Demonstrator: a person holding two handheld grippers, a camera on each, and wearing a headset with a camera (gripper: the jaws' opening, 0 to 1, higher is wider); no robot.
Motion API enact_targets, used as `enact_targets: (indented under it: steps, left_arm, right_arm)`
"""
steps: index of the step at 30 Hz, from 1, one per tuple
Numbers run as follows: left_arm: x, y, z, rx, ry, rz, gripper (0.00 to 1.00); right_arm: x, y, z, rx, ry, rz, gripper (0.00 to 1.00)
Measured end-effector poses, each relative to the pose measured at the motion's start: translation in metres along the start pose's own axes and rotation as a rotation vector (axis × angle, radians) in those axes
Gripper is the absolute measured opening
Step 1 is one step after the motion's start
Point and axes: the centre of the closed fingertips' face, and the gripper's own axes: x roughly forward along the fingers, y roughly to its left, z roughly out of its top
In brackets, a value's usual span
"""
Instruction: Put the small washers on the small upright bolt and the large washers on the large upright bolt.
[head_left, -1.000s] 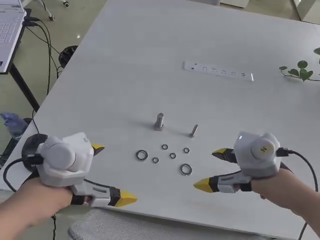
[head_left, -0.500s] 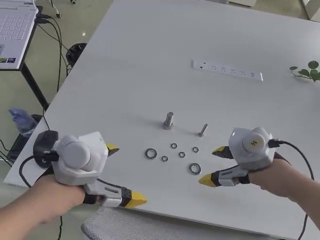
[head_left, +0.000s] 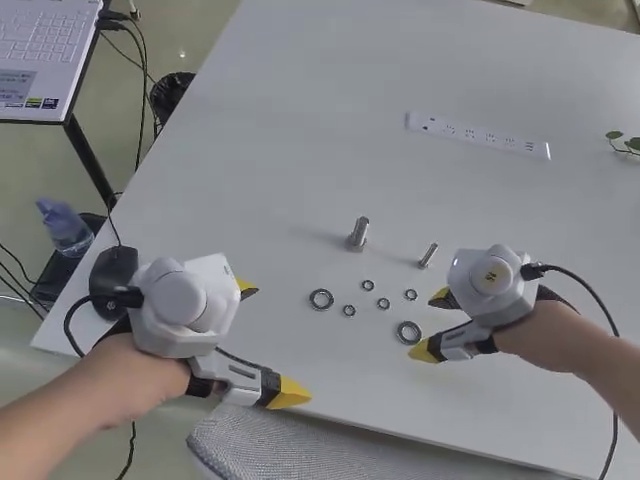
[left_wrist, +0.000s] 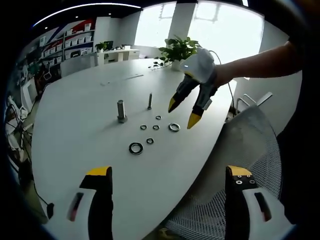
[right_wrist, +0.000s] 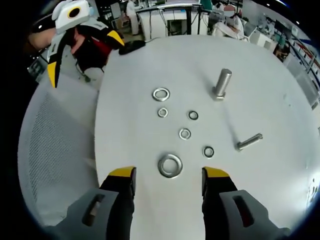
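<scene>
White table (head_left: 300, 120): large bolt (head_left: 358, 233), small bolt (head_left: 428, 255) upright; two large washers (head_left: 321, 298), four small washers (head_left: 368, 285), power strip (head_left: 477, 137).

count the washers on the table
6, all flat on the table. Two large: the left large washer and the right large washer. Four small washers lie scattered between and just beyond them. None looks hidden.

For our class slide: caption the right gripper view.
Open right gripper faces a large washer; large bolt and small bolt beyond.
</scene>
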Motion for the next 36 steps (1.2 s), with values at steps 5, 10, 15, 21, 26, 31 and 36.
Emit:
enact_targets:
  steps: [5,10,15,21,26,31,36]
  left_arm:
    - [0.001,0.005,-0.005,0.018,0.022,0.011,0.96]
    - [0.004,0.015,-0.007,0.024,0.042,0.046,0.98]
    - [0.006,0.022,-0.003,0.023,0.046,0.077,0.97]
    - [0.009,0.023,-0.001,0.013,0.036,0.073,0.95]
    - [0.009,0.021,-0.002,0.01,0.041,0.067,0.94]
    - [0.008,0.02,-0.003,0.015,0.046,0.063,0.92]
    - [0.008,0.019,-0.007,-0.003,0.051,0.048,0.9]
  right_arm:
    - [0.01,-0.001,-0.004,-0.039,0.043,0.002,0.52]
    - [0.014,0.0,-0.005,-0.055,0.064,0.004,0.49]
    - [0.015,-0.001,-0.004,-0.064,0.065,-0.001,0.48]
    - [0.017,-0.002,-0.008,-0.061,0.084,-0.007,0.46]
    - [0.019,-0.004,-0.011,-0.06,0.096,-0.01,0.45]
    - [0.02,-0.002,-0.011,-0.071,0.1,-0.014,0.45]
    - [0.021,-0.004,-0.011,-0.091,0.12,-0.029,0.43]
